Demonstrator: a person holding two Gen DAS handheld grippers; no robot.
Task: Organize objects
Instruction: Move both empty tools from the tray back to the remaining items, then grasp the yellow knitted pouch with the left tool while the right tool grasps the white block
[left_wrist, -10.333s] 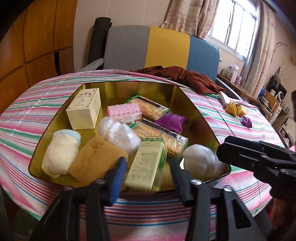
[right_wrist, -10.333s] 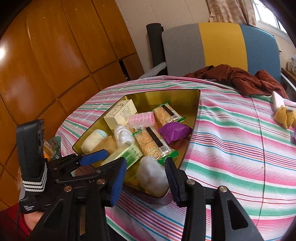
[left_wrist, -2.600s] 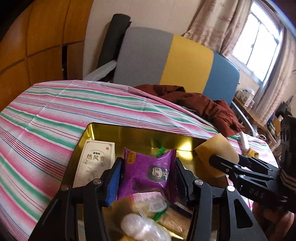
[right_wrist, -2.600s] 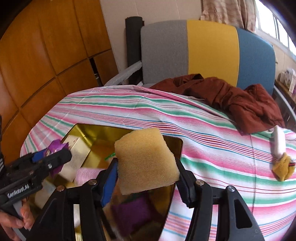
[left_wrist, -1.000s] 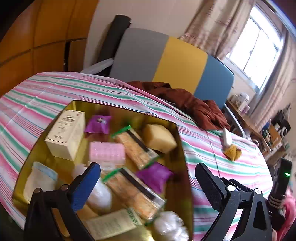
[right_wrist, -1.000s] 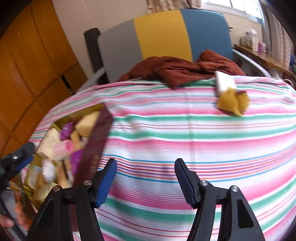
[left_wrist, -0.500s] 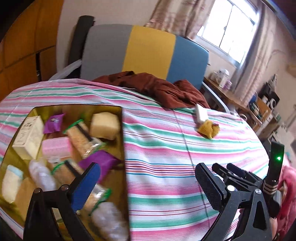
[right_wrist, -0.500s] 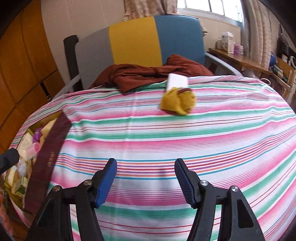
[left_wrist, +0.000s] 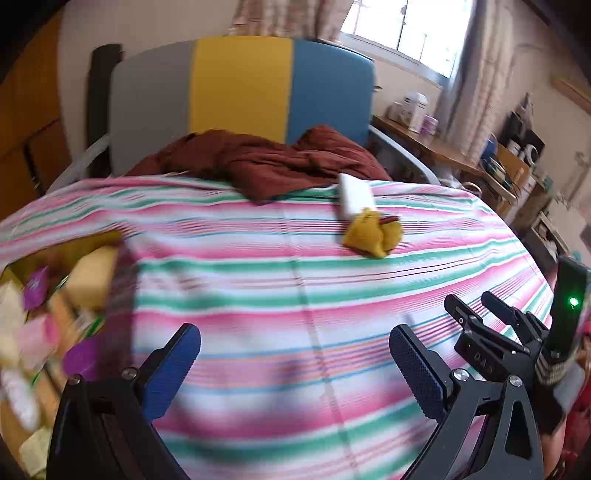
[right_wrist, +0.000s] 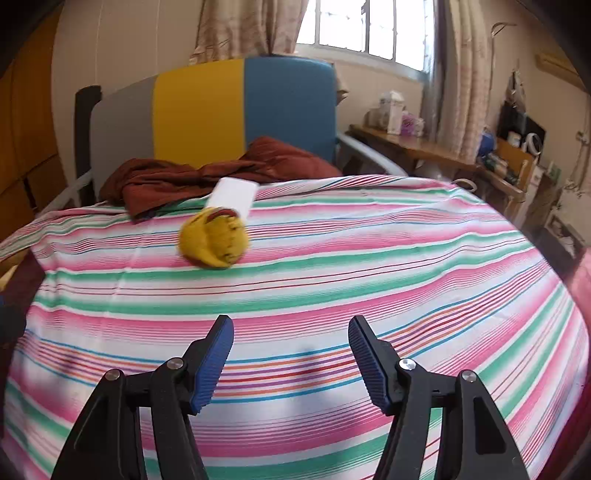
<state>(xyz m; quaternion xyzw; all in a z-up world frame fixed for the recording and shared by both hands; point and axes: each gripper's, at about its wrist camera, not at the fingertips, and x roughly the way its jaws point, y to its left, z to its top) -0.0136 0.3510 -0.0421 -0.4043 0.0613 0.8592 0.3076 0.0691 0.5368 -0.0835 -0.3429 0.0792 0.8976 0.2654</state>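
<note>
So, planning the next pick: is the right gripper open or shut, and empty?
Open and empty: the right gripper has its jaws spread wide, with only striped tablecloth between them.

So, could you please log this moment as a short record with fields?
left gripper: jaws open, empty, above the striped tablecloth
right gripper: jaws open, empty
yellow cloth bundle: on the tablecloth, ahead of the right gripper
white block: just behind the bundle
gold tray: far left, filled with items, blurred
brown cloth: at the far edge
</note>
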